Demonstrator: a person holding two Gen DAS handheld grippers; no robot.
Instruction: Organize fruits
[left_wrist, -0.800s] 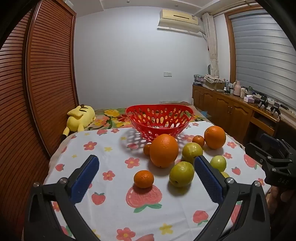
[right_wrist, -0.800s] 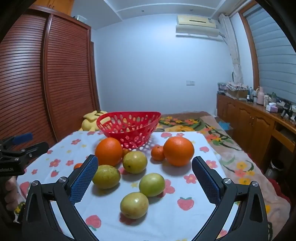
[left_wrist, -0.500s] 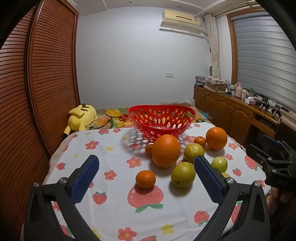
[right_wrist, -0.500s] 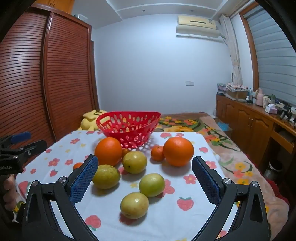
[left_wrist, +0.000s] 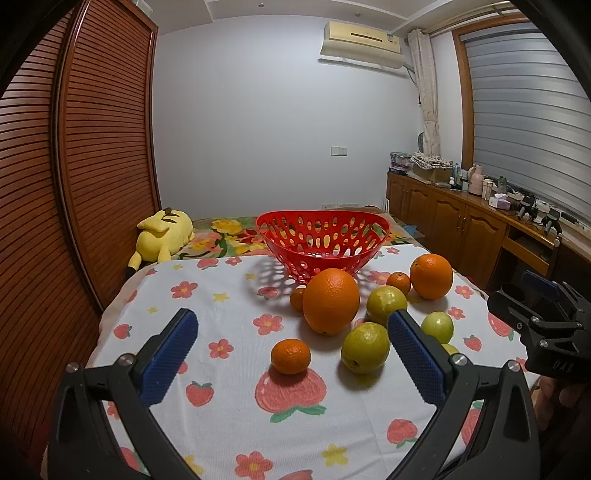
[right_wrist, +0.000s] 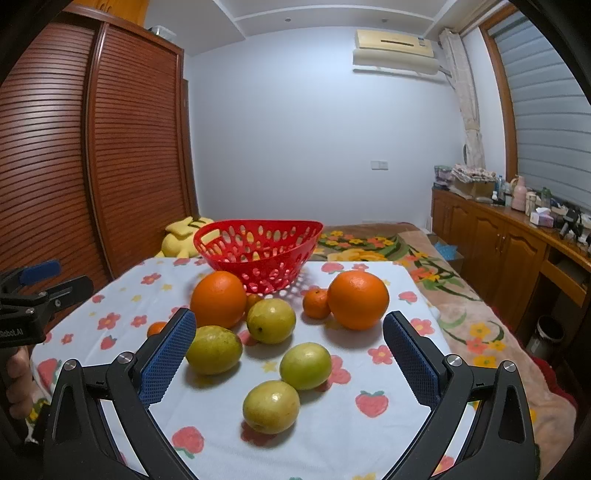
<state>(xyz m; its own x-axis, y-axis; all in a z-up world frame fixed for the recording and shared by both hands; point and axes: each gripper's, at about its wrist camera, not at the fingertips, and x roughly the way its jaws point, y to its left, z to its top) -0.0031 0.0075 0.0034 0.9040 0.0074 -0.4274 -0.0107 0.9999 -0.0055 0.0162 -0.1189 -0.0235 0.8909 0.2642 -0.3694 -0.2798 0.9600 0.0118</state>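
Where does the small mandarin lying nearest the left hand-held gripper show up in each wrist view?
Left wrist view: the small mandarin lies low and centre on a printed strawberry, between the open blue pads.
Right wrist view: only a sliver of it shows at left, just outside that gripper's left pad.
Shared landmark: the red basket at the cloth's far end, with the large orange in front of it.

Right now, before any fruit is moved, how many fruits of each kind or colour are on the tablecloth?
Large oranges: 2
Small mandarins: 3
Yellow-green fruits: 4
Total: 9; red basket shows no fruit.
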